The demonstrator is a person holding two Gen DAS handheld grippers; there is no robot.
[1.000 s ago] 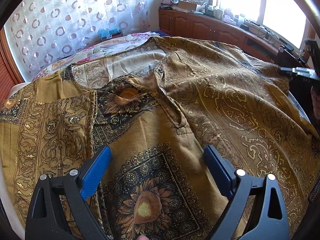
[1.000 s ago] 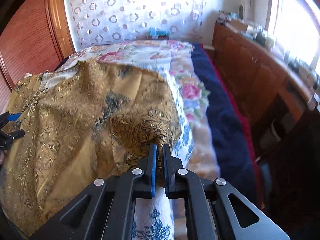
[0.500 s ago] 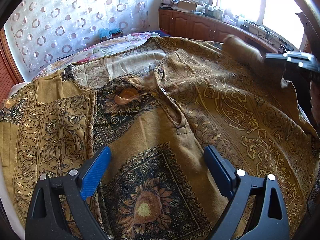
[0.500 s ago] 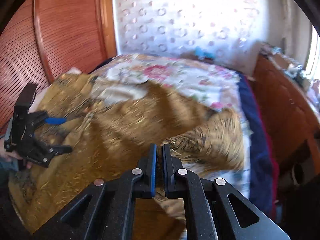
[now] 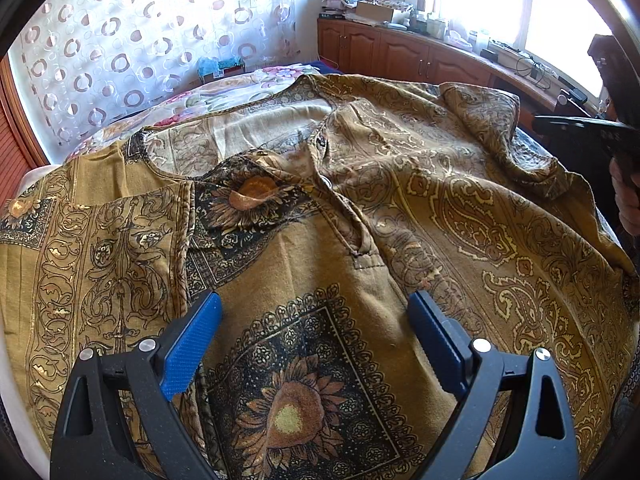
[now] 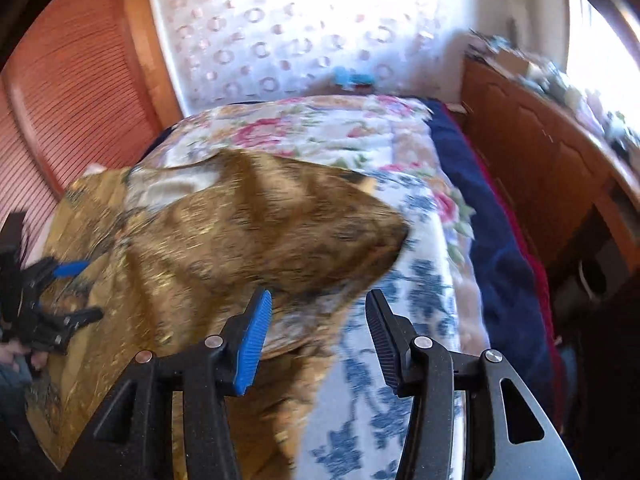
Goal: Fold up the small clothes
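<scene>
A gold tunic with paisley and sunflower prints lies spread on the bed, neckline toward the far end. Its right sleeve lies flopped inward on the body. My left gripper hovers open over the sunflower panel, nothing between its blue pads. In the right wrist view the tunic is blurred. My right gripper is opening; the cloth's edge shows beyond the gap, no pad pressing on it. Each gripper appears in the other's view: the right gripper, the left gripper.
The bed carries a floral quilt with a navy blanket along its right side. Wooden cabinets with clutter on top line the window wall. A slatted wooden panel stands at the left. A hand holds the right gripper.
The right gripper carried the sleeve inward over the tunic, then its jaws parted and the sleeve dropped onto the body. The left gripper stayed where it was, open.
</scene>
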